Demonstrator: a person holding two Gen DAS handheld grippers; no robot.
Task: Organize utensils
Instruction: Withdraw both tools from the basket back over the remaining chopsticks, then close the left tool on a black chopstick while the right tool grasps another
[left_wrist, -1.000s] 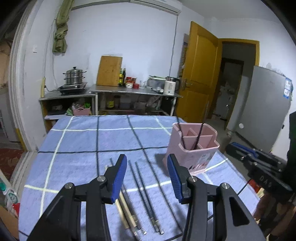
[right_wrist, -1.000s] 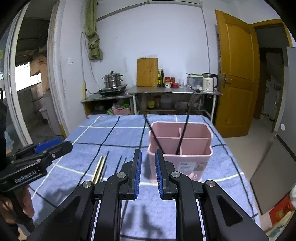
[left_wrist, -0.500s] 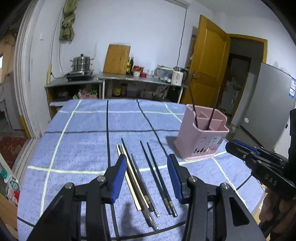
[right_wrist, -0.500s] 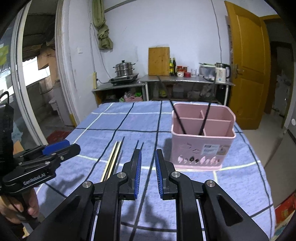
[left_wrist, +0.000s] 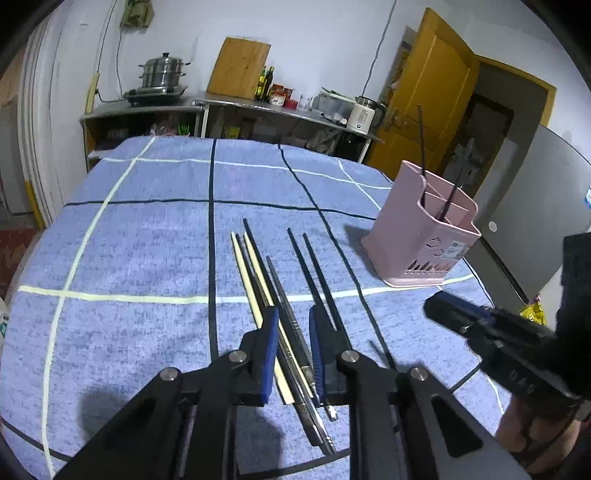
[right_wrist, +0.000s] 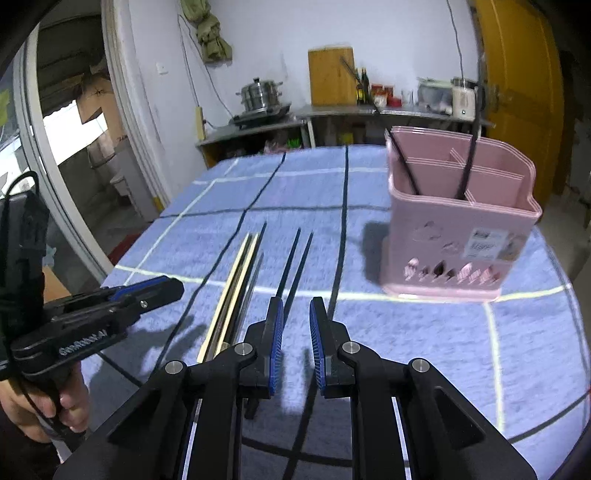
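Several chopsticks lie side by side on the blue checked cloth: a pale bamboo pair (left_wrist: 245, 266) (right_wrist: 236, 280), grey metal ones (left_wrist: 284, 295) and a black pair (left_wrist: 310, 266) (right_wrist: 295, 258). My left gripper (left_wrist: 293, 321) hangs low over their near ends. Its jaws are closing, with the metal chopsticks and one bamboo stick between them, and the pads stand clear of the sticks. My right gripper (right_wrist: 297, 306) hovers over the near ends of the black pair, its jaws a narrow gap apart and gripping nothing. The pink utensil holder (left_wrist: 424, 251) (right_wrist: 461, 240) stands upright at the right and holds two black chopsticks (right_wrist: 469, 162).
The cloth-covered table (left_wrist: 129, 240) drops off close behind the holder and along the near side. A person's hand (right_wrist: 55, 406) holds the left gripper's handle. Far behind stand a steel counter with a pot (left_wrist: 162, 74), a cutting board (left_wrist: 238, 68), a kettle and a yellow door.
Both grippers have sunk toward the cloth and tilted further down. The left jaws have narrowed around the chopsticks' near ends. The right jaws keep the same small gap.
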